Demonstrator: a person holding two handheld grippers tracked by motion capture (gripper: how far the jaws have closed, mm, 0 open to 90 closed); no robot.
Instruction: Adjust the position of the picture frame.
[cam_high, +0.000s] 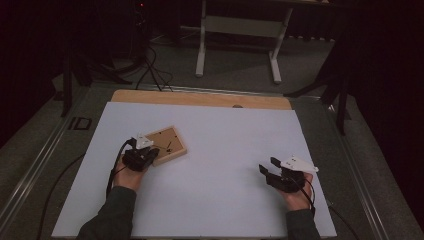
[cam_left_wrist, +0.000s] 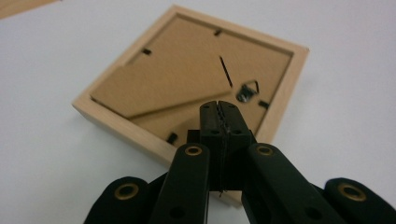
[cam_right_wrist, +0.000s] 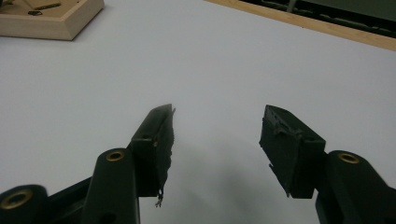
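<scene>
Wooden picture frame (cam_high: 169, 145) lying face down on the white table sheet (cam_high: 220, 200), its brown backing board (cam_left_wrist: 187, 79) turned upward. No brand, label or lettering is reading legibly on the frame or the board; the markings showing are black retaining tabs (cam_left_wrist: 146, 51) along the inner edge, a narrow dark slit and a small metal hanger (cam_left_wrist: 247, 91).

Left gripper (cam_left_wrist: 218, 106) is reaching over the frame's near edge, its jaws pressed together with nothing between them, the tips sitting above the backing board just beside the hanger; whether they are touching the board cannot be told. In the high view this gripper (cam_high: 150, 152) is lying at the frame's lower left corner.

Right gripper (cam_right_wrist: 217, 126) is resting well apart from the frame, on the sheet's right side, its jaws standing apart over bare sheet.
</scene>
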